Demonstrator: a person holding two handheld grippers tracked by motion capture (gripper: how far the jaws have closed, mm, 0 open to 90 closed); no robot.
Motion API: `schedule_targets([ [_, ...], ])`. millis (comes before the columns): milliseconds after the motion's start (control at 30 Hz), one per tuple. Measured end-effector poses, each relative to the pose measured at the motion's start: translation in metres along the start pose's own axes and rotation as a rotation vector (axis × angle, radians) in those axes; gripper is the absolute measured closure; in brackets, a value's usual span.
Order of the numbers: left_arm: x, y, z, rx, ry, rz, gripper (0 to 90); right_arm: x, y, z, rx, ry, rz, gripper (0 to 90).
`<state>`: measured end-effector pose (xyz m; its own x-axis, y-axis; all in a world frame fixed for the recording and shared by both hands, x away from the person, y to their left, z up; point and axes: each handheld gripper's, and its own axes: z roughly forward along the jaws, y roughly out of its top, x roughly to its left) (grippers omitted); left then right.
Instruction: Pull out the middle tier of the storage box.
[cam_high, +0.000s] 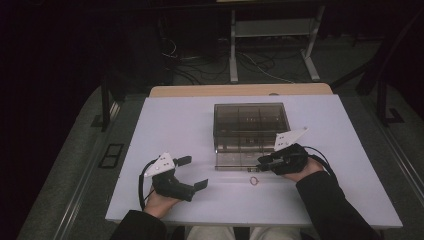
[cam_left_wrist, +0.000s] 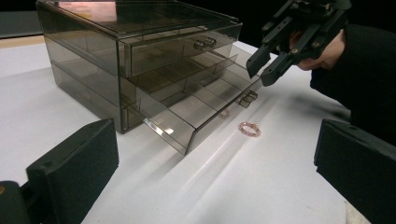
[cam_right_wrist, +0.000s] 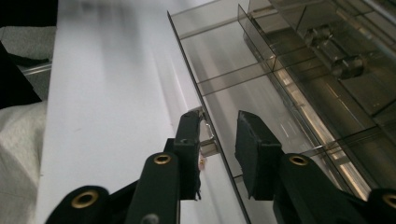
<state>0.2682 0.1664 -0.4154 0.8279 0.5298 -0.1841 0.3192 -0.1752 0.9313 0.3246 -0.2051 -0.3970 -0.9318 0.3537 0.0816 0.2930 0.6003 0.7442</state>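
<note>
Left gripper (cam_high: 192, 172) low near table edge, jaws spread wide, empty. Right gripper (cam_right_wrist: 217, 135) at open bottom drawer (cam_left_wrist: 196, 109), jaws parted astride its handle (cam_right_wrist: 208, 140). Ring (cam_left_wrist: 249, 129) on table (cam_high: 175, 125), just before drawer.

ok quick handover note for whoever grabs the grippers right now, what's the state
Left gripper: open, holding nothing, resting on the white table left of the drawer box.
Right gripper: open, jaws either side of the bottom drawer's front edge by its small handle, not clamped.
Ring: lies on the table just in front of the pulled-out drawer.
Done: bottom drawer is open; the drawer above is closed.
Left: probably put the ring in a compartment, then close the drawer.
</note>
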Motion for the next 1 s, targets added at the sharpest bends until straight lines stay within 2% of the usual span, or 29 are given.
schedule_targets([
  [167, 0.0, 0.0, 0.0, -0.001, -0.001, 0.001, 0.0, 0.007, 0.001, -0.008, -0.028, -0.009, 0.024, 64.4],
  [600, 0.0, 0.0, 0.001, 0.002, -0.002, 0.003, 0.0, 0.021, 0.0, -0.021, -0.055, -0.011, 0.041, 60.6],
  [1000, 0.0, 0.0, 0.0, 0.001, -0.001, 0.004, 0.0, 0.035, -0.006, -0.018, -0.049, -0.003, 0.086, 55.1],
])
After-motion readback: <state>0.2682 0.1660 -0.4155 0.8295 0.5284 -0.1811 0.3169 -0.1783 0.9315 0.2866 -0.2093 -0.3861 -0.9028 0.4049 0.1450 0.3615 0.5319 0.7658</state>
